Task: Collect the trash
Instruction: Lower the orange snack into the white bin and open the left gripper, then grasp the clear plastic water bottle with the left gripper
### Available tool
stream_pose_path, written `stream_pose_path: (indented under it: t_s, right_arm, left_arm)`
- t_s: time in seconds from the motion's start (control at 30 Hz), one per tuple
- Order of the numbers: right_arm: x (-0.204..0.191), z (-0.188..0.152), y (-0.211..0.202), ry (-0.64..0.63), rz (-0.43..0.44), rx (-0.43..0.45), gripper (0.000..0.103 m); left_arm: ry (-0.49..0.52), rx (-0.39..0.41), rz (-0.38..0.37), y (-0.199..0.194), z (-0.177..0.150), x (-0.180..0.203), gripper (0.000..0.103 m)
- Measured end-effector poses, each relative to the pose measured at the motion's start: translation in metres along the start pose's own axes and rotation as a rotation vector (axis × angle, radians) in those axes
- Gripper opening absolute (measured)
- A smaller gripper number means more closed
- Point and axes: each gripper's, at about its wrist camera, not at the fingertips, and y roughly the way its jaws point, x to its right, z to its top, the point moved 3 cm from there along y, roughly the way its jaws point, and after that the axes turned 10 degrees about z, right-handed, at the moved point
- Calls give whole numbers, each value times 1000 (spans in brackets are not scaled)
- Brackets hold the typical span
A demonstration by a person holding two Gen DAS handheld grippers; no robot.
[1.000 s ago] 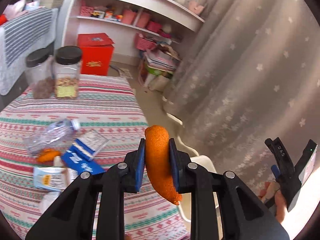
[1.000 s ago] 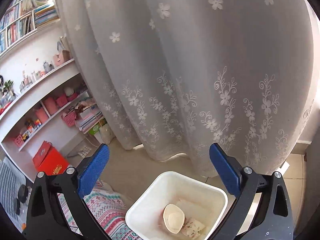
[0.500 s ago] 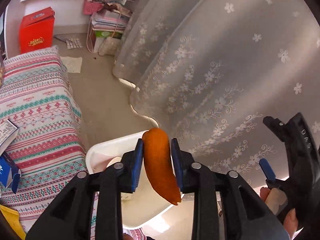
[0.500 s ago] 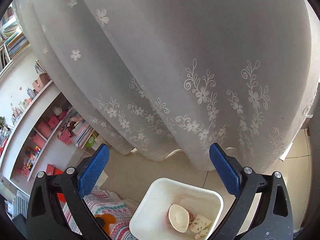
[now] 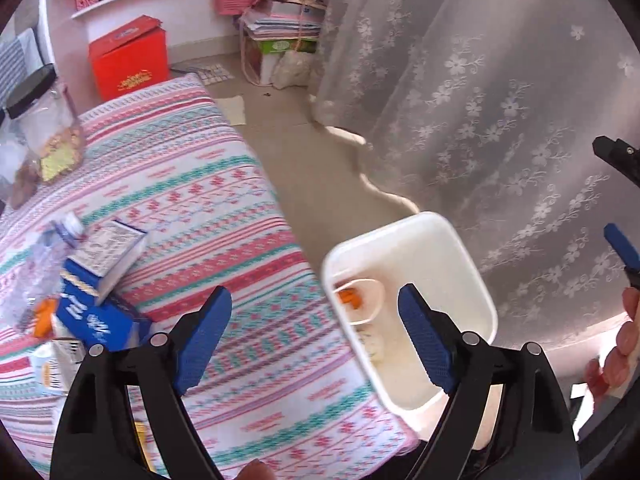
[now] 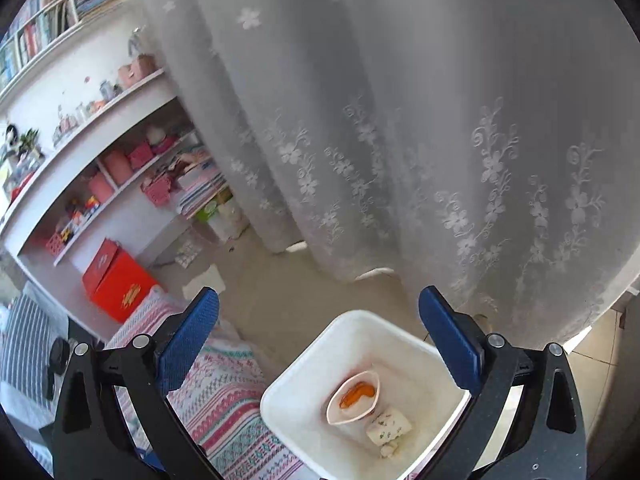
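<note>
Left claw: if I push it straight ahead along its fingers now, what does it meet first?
Probably the near rim of the white plastic bin, or the striped patterned tablecloth's edge beside it. The open left claw points at that boundary; depth is unclear.

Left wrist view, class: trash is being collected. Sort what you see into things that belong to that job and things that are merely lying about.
Belong to the job:
- white bin
- orange peel in the paper cup inside it
- blue carton, crushed bottle and orange scrap on the table
- left gripper, open

Lying about:
- snack jar
- red box
- lace curtain
</note>
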Motion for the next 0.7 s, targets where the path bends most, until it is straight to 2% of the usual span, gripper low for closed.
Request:
stream_pose_path:
  t_s: [0.13, 0.2, 0.3, 0.37, 0.5, 0.7]
  right_arm:
    - [-40, -26, 14, -96, 77, -108, 96]
    - [-55, -37, 18, -120, 113, -149, 96]
    - [-76, -52, 27, -151, 147, -213, 96]
    - [-88, -60, 31, -156, 162, -242, 96]
    - [-106, -70, 40, -167, 174, -277, 96]
    - [-120, -82, 55, -152, 194, -335, 96]
  left_arm:
    - [8, -36, 166, 1, 8, -74, 83]
    - [48, -66, 270, 1, 15, -111, 83]
    - [129, -151, 399, 8, 26, -158, 84]
    - [192, -215, 453, 17, 33, -180, 84]
    - [275, -323, 499, 42, 45, -208, 84]
    - [367, -441, 469, 90, 47, -215, 84]
